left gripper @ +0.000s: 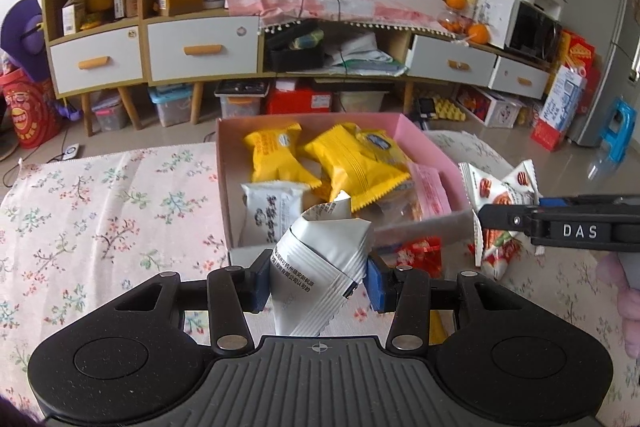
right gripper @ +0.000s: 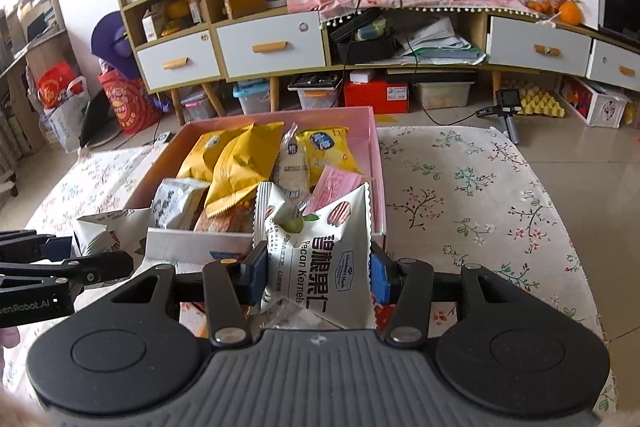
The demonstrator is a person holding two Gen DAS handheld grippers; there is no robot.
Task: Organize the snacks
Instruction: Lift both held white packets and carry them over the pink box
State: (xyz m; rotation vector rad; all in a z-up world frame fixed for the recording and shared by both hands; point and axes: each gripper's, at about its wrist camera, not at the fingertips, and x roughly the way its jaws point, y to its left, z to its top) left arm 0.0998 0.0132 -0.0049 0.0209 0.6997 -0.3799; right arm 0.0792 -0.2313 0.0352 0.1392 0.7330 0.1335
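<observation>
From the left wrist, the left tool (left gripper: 318, 281) is clamped on a crinkled white foil snack packet with black print (left gripper: 320, 267), held just before the near wall of the pink cardboard box (left gripper: 424, 139), which holds yellow snack packets (left gripper: 352, 167).

From the right wrist, the right tool (right gripper: 316, 277) is clamped on a white pecan-kernel packet with green and red pictures (right gripper: 320, 255), at the box's near edge, above the floral-clothed bench (right gripper: 480, 195).

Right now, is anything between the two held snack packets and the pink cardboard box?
Only the box's near wall. The left gripper holds a white-grey foil packet, the right gripper a white pecan packet, both at the pink cardboard box's near edge.
</observation>
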